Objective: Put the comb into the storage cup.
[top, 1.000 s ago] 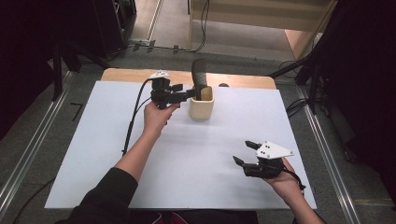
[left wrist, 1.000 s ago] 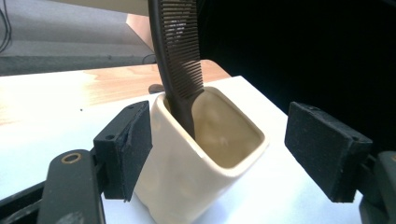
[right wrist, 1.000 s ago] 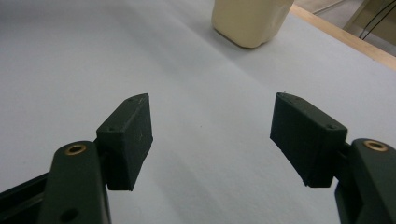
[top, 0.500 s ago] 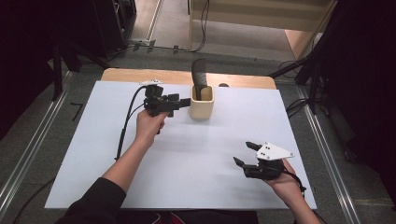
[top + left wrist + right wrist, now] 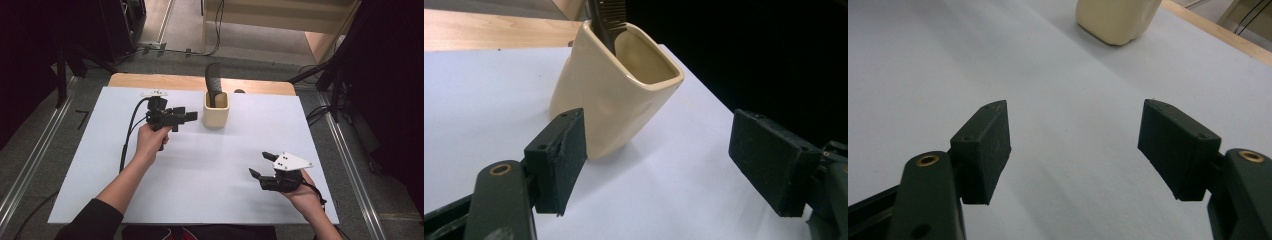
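Taking the cream cup as the landmark: nearest the person, well in front of the cup and off to its right, the right tool sits low over the white bench, held in an upturned hand whose wrist comes in from the near edge. Its jaws are spread wide with nothing between them; in the right gripper view they frame bare white surface, with the cup far ahead. A grey three-cornered plate rides on top of this tool.

Closer to the cup, just to its left, the left tool is held level and pointed sideways at the cup's wall, the hand gripping it from below and the forearm stretching up from the near-left corner of the bench, a dark sleeve at the elbow. A black cable loops down from it. Its jaws are also spread and pinch nothing; in the left gripper view the cup stands just ahead of them, apart from both pads.

The cup stands upright near the far edge of the bench. Inside it stands one dark comb, leaning against the far-left rim and rising well above it; its teeth show in the left gripper view.

Count: one cup, one comb, two tools
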`<state>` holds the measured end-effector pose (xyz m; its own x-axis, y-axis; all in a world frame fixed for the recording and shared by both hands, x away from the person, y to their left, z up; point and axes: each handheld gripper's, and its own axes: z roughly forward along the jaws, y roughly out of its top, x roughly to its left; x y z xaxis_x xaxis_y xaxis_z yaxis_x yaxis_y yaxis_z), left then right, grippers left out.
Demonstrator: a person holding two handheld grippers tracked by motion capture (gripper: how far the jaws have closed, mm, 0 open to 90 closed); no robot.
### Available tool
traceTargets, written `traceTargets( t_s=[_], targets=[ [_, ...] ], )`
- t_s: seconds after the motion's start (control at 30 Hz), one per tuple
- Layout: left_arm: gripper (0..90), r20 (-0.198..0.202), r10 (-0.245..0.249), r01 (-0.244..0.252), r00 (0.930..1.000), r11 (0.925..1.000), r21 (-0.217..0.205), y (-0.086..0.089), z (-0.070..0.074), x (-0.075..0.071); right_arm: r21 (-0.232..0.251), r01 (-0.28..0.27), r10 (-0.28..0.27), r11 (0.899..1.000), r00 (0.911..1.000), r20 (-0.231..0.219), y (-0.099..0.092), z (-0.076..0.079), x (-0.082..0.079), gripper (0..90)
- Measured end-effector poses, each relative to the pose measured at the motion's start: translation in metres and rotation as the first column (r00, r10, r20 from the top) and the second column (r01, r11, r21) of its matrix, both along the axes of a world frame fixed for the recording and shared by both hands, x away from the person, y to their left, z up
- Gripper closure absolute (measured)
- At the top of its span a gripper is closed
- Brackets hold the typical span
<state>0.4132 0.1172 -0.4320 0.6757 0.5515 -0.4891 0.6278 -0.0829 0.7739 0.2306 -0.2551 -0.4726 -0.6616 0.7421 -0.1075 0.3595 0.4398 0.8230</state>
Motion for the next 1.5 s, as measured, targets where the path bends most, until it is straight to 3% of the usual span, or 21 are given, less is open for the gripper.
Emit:
traceTargets(
  t_s=[0.2, 0.33, 0.53, 0.73, 0.83, 1.1, 1.5],
  targets=[
    [24.3, 0.006, -0.007, 0.007, 1.0000, 0.9997, 0.024, 0.002, 0.001, -0.008, 0.000, -0.006, 0.006, 1.000, 1.0000, -0.003, 0.000, 0.000, 0.000, 27.1],
    [24.3, -0.025, -0.017, 0.017, 0.9995, 0.9997, 0.020, 0.004, -0.002, -0.012, -0.003, -0.007, 0.007, 1.000, 0.9999, -0.008, 0.000, -0.001, 0.000, 27.0],
    [24.3, -0.037, -0.013, 0.015, 0.9992, 0.9995, 0.030, 0.011, -0.006, -0.019, -0.004, -0.009, 0.009, 1.000, 0.9999, -0.009, 0.000, -0.001, 0.000, 27.1],
    [24.3, -0.063, -0.037, 0.041, 0.9973, 0.9965, 0.073, 0.015, -0.010, -0.026, -0.003, -0.012, 0.012, 1.000, 0.9999, -0.010, 0.000, -0.001, 0.000, 27.1],
    [24.3, -0.075, -0.048, 0.053, 0.9960, 0.9958, 0.074, 0.018, -0.013, -0.031, -0.003, -0.010, 0.010, 1.000, 0.9999, -0.009, 0.000, -0.001, 0.000, 27.1],
    [24.4, -0.062, -0.068, 0.076, 0.9957, 0.9894, 0.124, 0.024, -0.015, -0.045, -0.004, -0.012, 0.012, 1.000, 0.9999, -0.009, 0.000, -0.002, 0.000, 27.0],
    [24.3, -0.056, -0.087, 0.094, 0.9946, 0.9878, 0.124, 0.036, -0.014, -0.060, -0.005, -0.011, 0.011, 1.000, 0.9999, -0.011, 0.000, -0.002, 0.000, 27.1]
  ],
)
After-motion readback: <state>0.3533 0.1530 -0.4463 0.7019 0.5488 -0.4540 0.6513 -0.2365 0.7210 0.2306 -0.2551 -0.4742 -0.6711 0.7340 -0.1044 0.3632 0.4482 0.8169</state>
